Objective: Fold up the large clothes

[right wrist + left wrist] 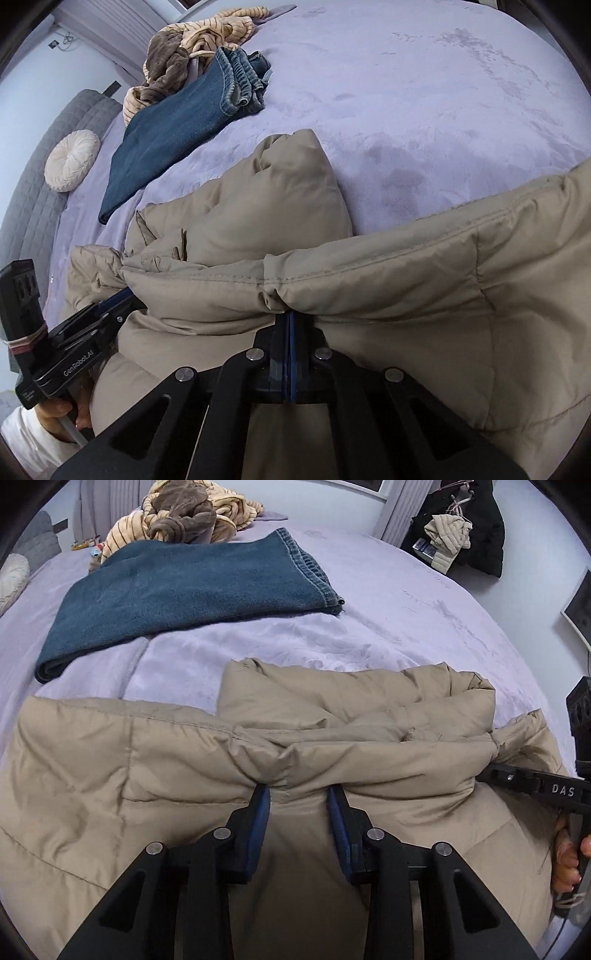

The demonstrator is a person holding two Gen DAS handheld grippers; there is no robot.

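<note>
Now a puffy beige quilted jacket [147, 775] (matte, creased) is spread on the lilac bed [388, 590]; its bunched seam is pinched at the closed right gripper [287, 314] fingertips, while the left gripper [299, 790] fingers are held apart against the fold.

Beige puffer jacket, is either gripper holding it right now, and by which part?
The right gripper is shut on the beige puffer jacket at a folded seam edge. The left gripper is open against the same fold.

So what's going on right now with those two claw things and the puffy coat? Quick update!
Left gripper open, fingers either side of a tan puffer jacket fold. Right gripper shut on same jacket. Folded jeans farther up the bed, not obstructing.
</note>
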